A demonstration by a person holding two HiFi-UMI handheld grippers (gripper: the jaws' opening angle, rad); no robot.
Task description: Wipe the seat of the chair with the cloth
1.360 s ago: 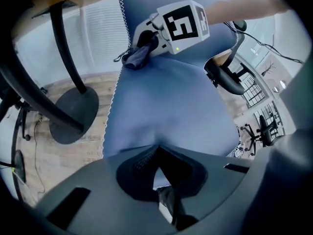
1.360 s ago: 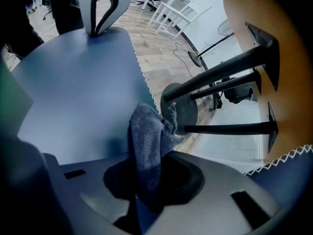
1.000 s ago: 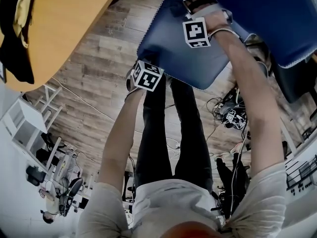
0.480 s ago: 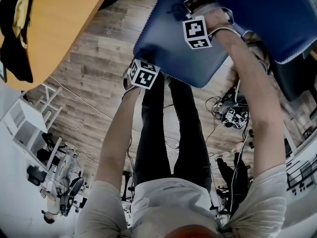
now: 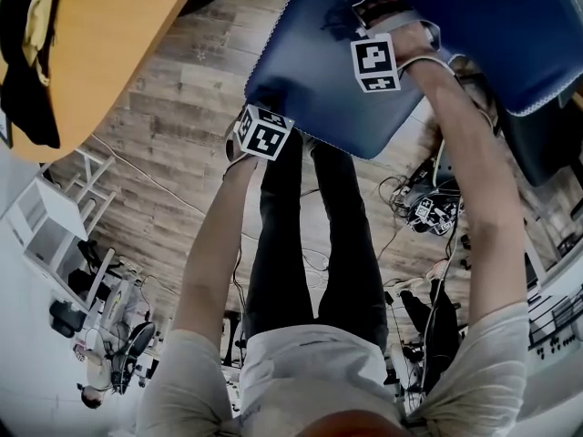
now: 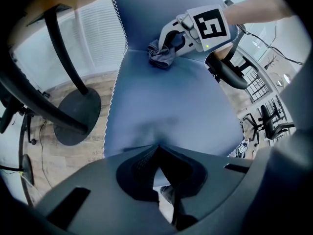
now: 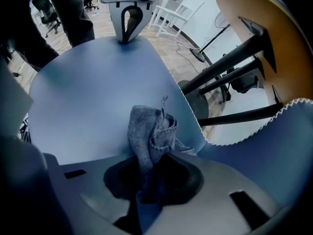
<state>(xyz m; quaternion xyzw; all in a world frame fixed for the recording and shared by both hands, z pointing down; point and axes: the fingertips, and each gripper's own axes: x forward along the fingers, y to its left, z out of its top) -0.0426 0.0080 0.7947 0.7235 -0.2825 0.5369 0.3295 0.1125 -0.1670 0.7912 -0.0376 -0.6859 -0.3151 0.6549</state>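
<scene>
The right gripper [image 7: 149, 177] has its fingers clamped on a bunched grey cloth [image 7: 149, 131], which sticks out ahead of them and rests on the blue seat [image 6: 166, 97], at the rear where it meets the back [image 7: 274, 146] and toward the side facing the table [image 5: 109, 35]. The left gripper [image 6: 156, 153] has its fingers drawn together at the tips on the seat's front edge, seemingly pinching it to steady the chair; a pale sliver, probably the seat's rim, shows between them. The two grippers sit well apart, at opposite ends of the seat. By my reading the wipe is under way, with the cloth down on the surface at the rear. How much has been covered cannot be judged, since the seat looks evenly clean, with no streak, damp patch or dirt to mark a wiped part from an unwiped one. The stretch between cloth and left gripper is what I would expect to be left. The cloth's underside is hidden, each gripper's body blocks its own near strip of seat, and the head view cuts the seat off at the top.
</scene>
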